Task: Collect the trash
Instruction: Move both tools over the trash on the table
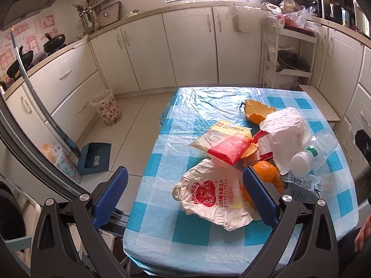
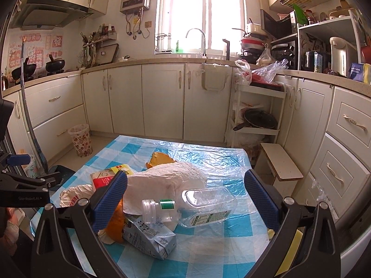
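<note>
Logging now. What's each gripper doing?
Left gripper: open, holding nothing.
Right gripper: open, holding nothing.

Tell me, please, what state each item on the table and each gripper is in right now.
left gripper: open, empty.
right gripper: open, empty.
plastic bottle: on its side, capped, looks empty.
milk carton: flattened, lying down.
white printed bag: crumpled, flat.
waste bin: upright, lined.

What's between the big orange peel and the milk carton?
The crumpled white bag sits between the peel and carton, clearest in the right wrist view.
</note>
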Demonstrator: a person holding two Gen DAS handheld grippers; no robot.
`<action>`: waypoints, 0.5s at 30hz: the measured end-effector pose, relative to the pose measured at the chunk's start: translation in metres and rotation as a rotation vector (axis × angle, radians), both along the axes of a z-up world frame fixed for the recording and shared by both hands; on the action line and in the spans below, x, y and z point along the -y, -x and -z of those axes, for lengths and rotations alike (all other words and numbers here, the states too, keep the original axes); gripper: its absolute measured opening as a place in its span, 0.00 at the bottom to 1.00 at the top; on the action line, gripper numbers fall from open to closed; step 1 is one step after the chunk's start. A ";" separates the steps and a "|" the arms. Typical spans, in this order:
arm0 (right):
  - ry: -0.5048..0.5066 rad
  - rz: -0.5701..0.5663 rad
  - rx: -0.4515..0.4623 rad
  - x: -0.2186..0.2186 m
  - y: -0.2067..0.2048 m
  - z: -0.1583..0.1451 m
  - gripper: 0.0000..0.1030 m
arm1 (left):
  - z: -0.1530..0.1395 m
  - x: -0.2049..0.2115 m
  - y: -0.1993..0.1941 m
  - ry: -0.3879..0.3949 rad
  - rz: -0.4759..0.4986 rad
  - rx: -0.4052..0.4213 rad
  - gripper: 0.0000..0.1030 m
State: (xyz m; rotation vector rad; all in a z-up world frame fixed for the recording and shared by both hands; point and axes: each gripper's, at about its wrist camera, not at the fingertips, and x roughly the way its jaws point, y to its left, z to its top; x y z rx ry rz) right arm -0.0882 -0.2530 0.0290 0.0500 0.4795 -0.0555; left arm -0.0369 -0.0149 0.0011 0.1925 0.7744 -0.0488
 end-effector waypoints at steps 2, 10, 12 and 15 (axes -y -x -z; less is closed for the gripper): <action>-0.001 0.001 -0.001 0.002 0.000 -0.001 0.94 | 0.000 0.000 0.000 0.000 0.000 0.000 0.92; -0.003 0.005 -0.002 0.007 0.000 -0.003 0.94 | 0.001 0.001 0.001 0.014 -0.004 -0.004 0.92; -0.002 0.005 -0.001 0.008 0.000 -0.004 0.94 | 0.000 0.002 0.002 0.019 -0.003 -0.003 0.92; -0.002 0.005 -0.002 0.009 0.000 -0.003 0.94 | 0.000 0.004 0.002 0.022 -0.001 -0.002 0.92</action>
